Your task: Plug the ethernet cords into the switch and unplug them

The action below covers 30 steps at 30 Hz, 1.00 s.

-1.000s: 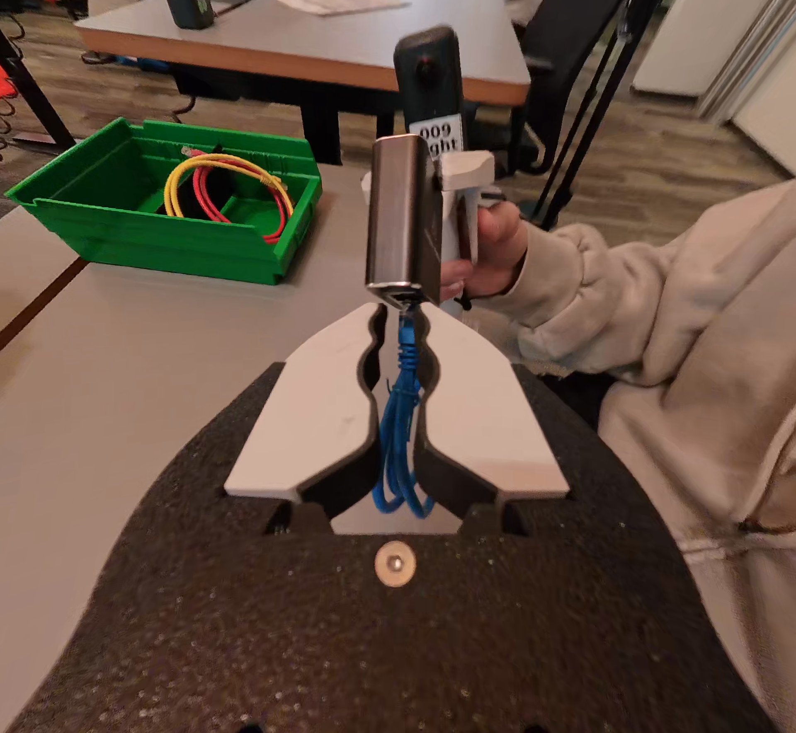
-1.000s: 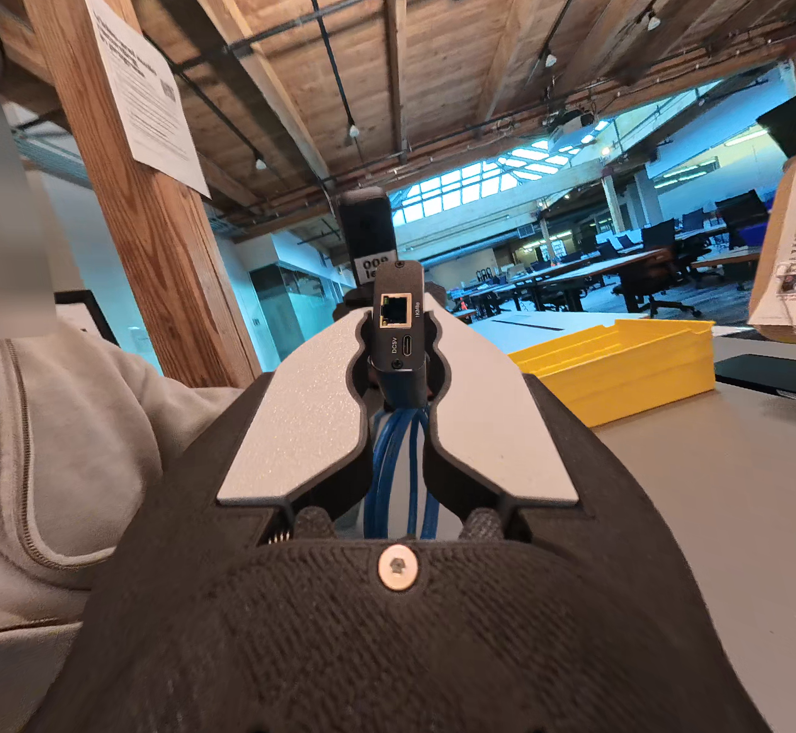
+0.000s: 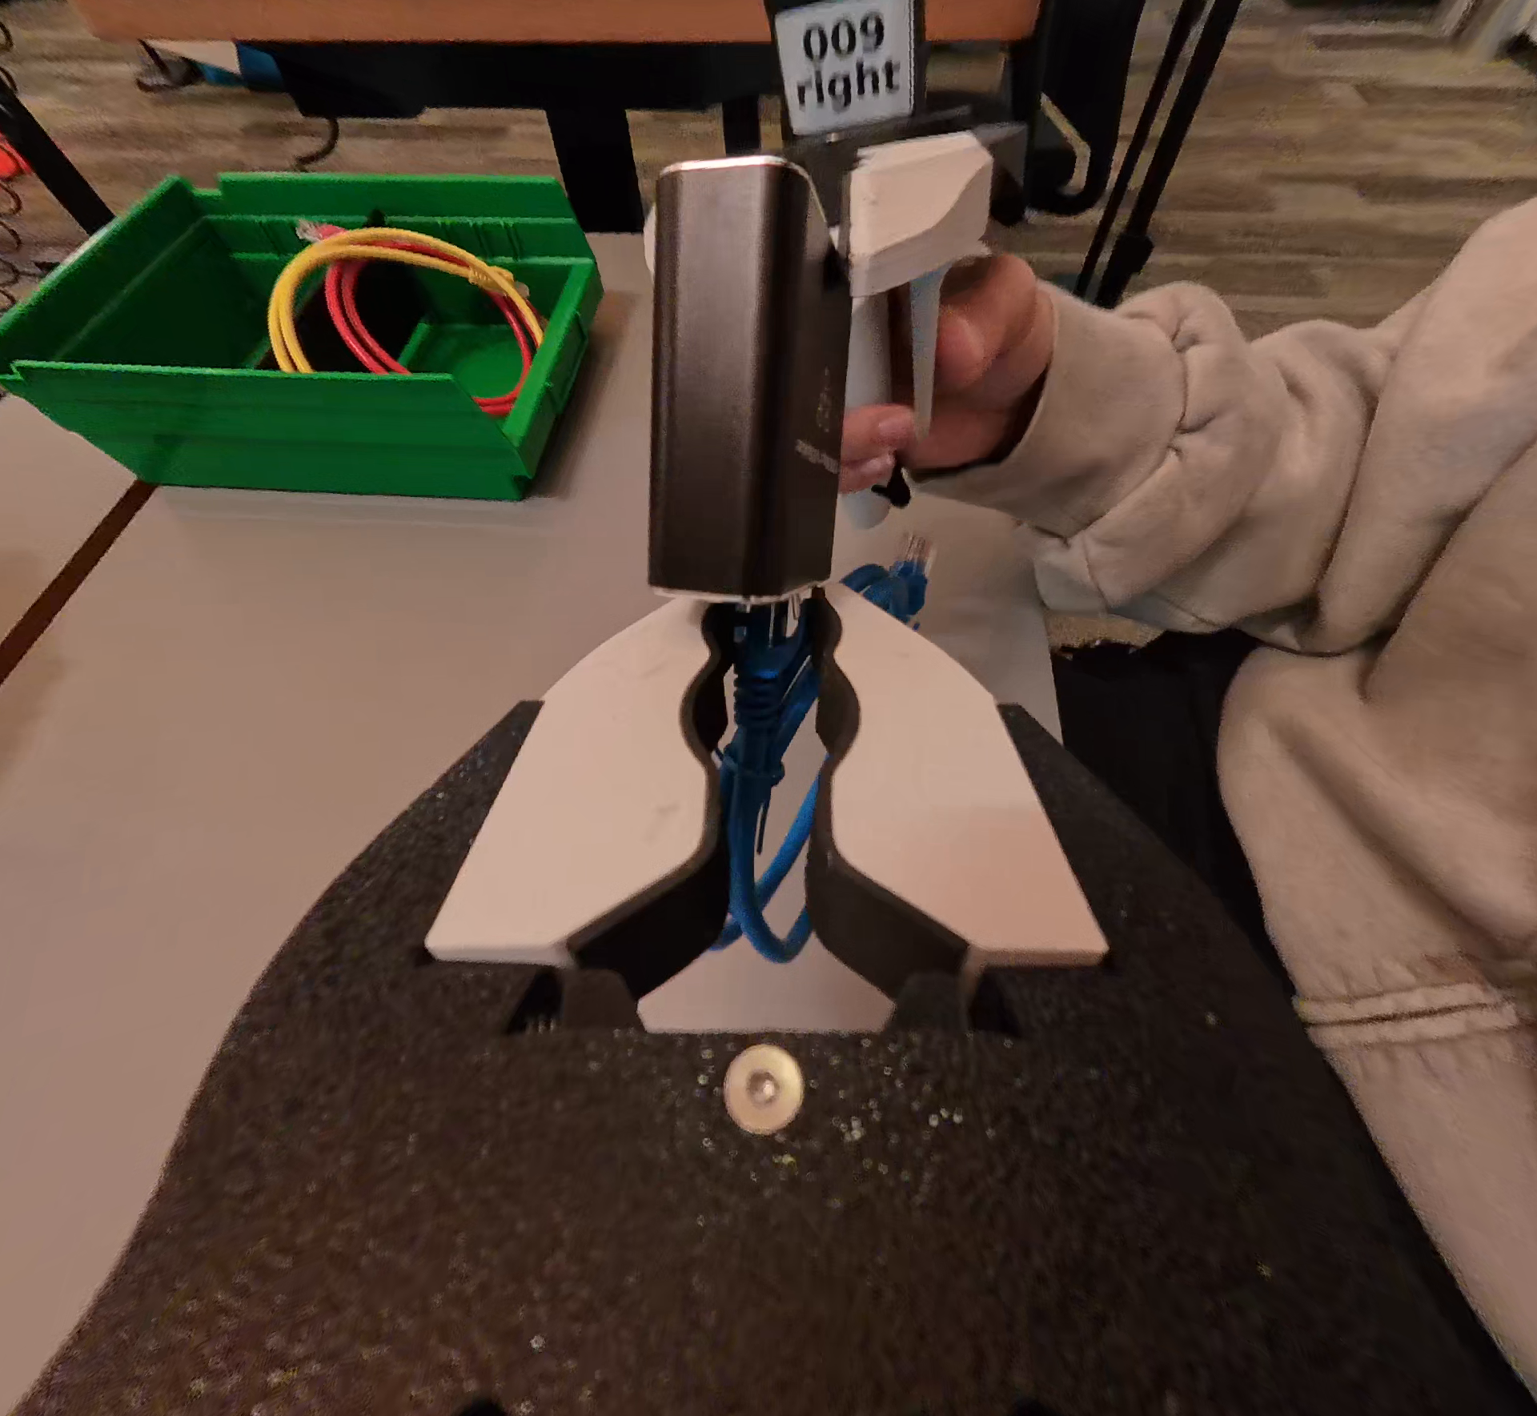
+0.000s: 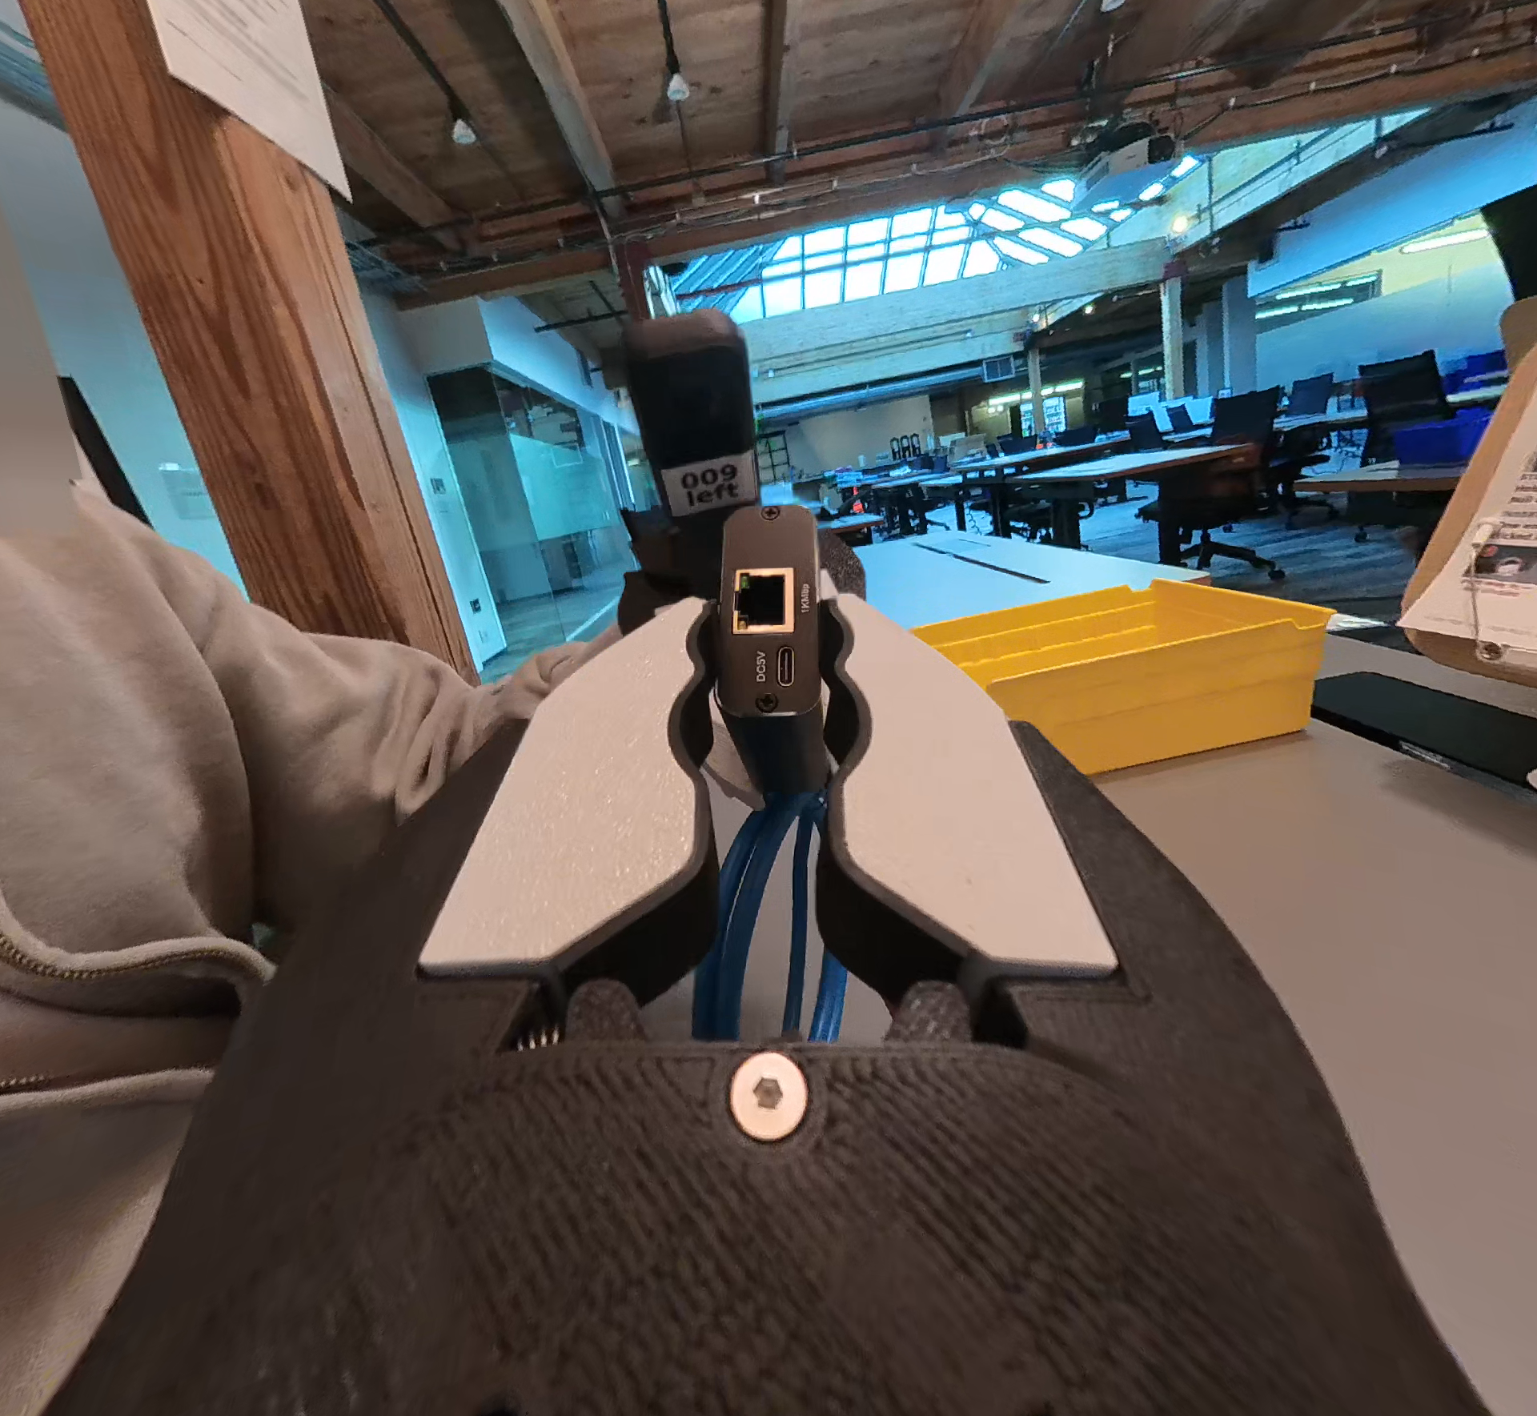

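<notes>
Labels mark both tools. Right gripper [image 4: 767,677] jaws clamp the dark switch [image 4: 767,628] off the tabletop [image 3: 291,669]; left gripper [image 3: 765,657] jaws pinch the blue ethernet cord [image 3: 761,698] at its underside. Only the left wrist view shows the green bin [image 3: 274,436], only the right the yellow bin [image 4: 1164,669].
</notes>
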Each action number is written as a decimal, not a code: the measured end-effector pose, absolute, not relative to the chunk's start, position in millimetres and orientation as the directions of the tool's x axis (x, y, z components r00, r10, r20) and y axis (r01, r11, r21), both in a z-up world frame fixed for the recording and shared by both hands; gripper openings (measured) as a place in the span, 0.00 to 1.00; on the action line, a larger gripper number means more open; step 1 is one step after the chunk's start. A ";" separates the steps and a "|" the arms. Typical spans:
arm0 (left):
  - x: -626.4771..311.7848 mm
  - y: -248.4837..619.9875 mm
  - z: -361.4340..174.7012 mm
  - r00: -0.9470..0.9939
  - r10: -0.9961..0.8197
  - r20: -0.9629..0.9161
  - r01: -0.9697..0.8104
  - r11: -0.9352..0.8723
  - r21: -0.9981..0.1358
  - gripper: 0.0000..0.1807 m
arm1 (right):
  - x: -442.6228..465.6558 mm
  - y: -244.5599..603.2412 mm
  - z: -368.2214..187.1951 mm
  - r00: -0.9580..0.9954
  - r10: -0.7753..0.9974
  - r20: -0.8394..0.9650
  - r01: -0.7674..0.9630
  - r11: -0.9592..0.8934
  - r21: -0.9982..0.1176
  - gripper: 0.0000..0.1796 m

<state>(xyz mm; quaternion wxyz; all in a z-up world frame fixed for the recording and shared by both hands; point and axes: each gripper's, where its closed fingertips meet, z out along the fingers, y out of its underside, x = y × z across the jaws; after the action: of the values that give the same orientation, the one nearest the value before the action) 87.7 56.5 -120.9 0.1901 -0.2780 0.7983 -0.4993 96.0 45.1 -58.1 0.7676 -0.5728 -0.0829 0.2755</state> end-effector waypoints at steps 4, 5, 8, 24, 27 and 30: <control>81.6 52.5 -131.7 -0.802 -0.597 0.014 -0.311 0.399 -0.863 0.08 | 87.8 44.8 -62.3 0.840 0.525 -0.136 -0.256 0.163 -0.953 0.13; 79.8 51.1 -132.4 -0.811 -0.585 0.020 -0.314 0.405 -0.859 0.08 | 86.4 44.3 -62.1 0.835 0.534 -0.136 -0.257 0.159 -0.953 0.13; 79.9 48.8 -131.7 -0.812 -0.584 0.013 -0.307 0.407 -0.860 0.08 | 86.6 42.3 -61.1 0.833 0.538 -0.129 -0.254 0.165 -0.953 0.13; 84.8 45.8 -136.4 -0.785 -0.620 0.001 -0.291 0.366 -0.884 0.08 | 88.7 42.7 -62.5 0.839 0.528 -0.130 -0.247 0.157 -0.956 0.13; 84.4 44.4 -141.4 -0.801 -0.598 0.031 -0.292 0.345 -0.892 0.07 | 88.7 44.7 -66.8 0.845 0.519 -0.129 -0.230 0.135 -0.964 0.13; 85.7 45.3 -144.2 -0.807 -0.583 0.091 -0.308 0.286 -0.907 0.07 | 90.5 46.1 -71.4 0.850 0.510 -0.132 -0.219 0.115 -0.969 0.13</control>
<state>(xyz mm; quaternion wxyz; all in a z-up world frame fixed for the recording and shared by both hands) 85.7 45.3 -144.2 0.1303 -0.2817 0.7912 -0.5270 90.5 46.1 -71.4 0.7373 -0.6176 -0.1176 0.2474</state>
